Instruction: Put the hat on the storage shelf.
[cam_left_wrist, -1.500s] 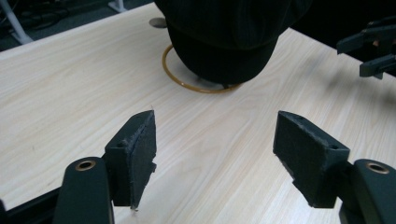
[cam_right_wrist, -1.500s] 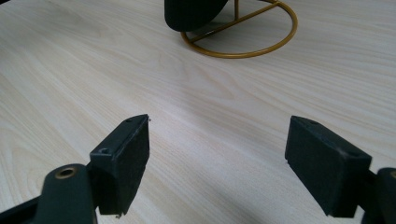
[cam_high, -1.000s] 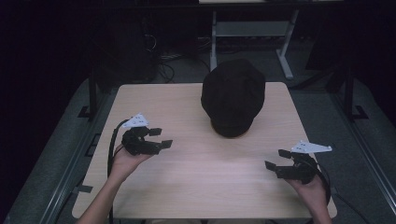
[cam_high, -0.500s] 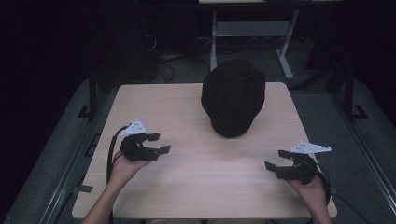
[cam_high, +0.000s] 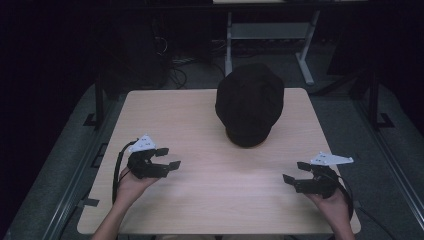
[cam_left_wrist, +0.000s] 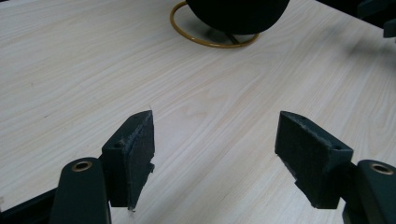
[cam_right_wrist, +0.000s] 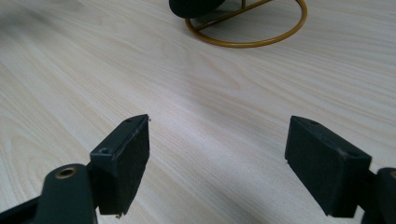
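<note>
A black cap (cam_high: 249, 102) rests on a stand at the far middle of the light wooden table (cam_high: 200, 115). The stand's gold ring base (cam_left_wrist: 212, 41) lies flat on the wood, and the cap's dark underside (cam_right_wrist: 194, 7) hangs over the same ring (cam_right_wrist: 254, 43). My left gripper (cam_high: 167, 158) hovers low at the near left, open, with nothing between its jaws (cam_left_wrist: 215, 156). At the near right, my right gripper (cam_high: 295, 172) is open too, its jaws (cam_right_wrist: 217, 165) wide apart over bare wood. Both point inward toward the table's middle, well short of the cap.
Beyond the table's far edge stand a grey metal desk frame (cam_high: 270, 35) and loose cables (cam_high: 185, 65) on the dark floor. Black rails (cam_high: 100, 100) run along the table's left and right sides. Bare wood stretches between the two grippers.
My left gripper has drawn back toward the near edge and dropped a little lower. The right gripper and the cap have stayed put.
</note>
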